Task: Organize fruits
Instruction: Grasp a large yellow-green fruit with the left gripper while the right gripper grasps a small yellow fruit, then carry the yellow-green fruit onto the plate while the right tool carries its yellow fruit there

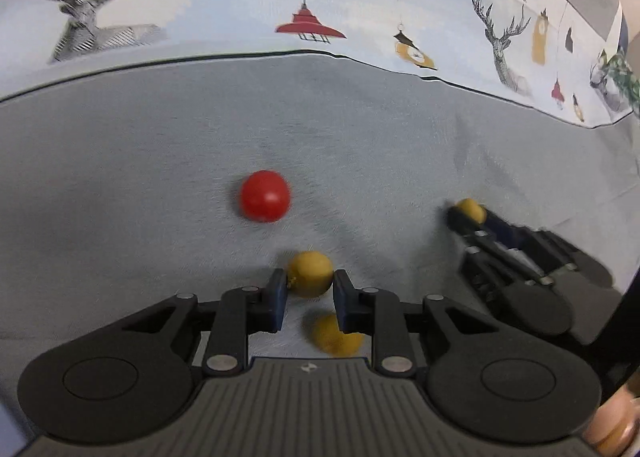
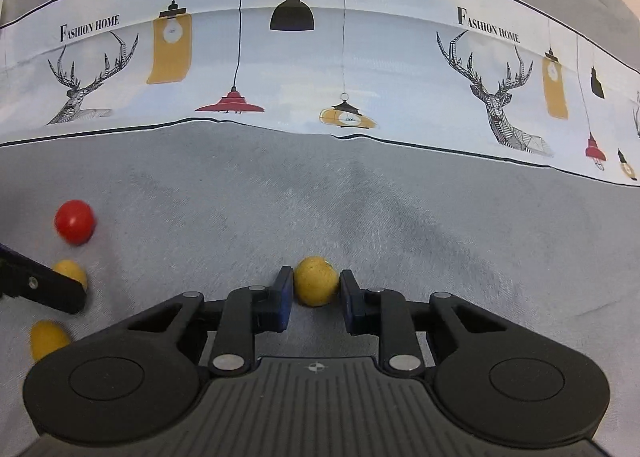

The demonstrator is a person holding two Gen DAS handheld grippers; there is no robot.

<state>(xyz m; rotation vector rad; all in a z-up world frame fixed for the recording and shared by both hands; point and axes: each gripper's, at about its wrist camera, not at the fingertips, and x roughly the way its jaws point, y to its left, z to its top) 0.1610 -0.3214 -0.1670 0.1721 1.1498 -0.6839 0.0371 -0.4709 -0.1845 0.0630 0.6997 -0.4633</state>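
My left gripper (image 1: 310,283) points down at the grey cloth, and its blue pads press on both sides of a small yellow fruit (image 1: 310,272). A second yellow fruit (image 1: 336,335) lies on the cloth just beneath the jaws, blurred. A red round fruit (image 1: 265,196) rests further ahead. My right gripper (image 2: 316,287) is shut on another yellow fruit (image 2: 315,280). In the right wrist view the red fruit (image 2: 75,222) sits at far left. Below it, a left gripper finger (image 2: 60,291) half covers a yellow fruit (image 2: 70,270), with the loose yellow fruit (image 2: 48,339) nearest me.
The grey tablecloth (image 1: 160,177) ends at the back in a pale printed band of deer and hanging lamps (image 2: 320,77). Part of a person's hand (image 1: 616,429) shows at the lower right of the left wrist view.
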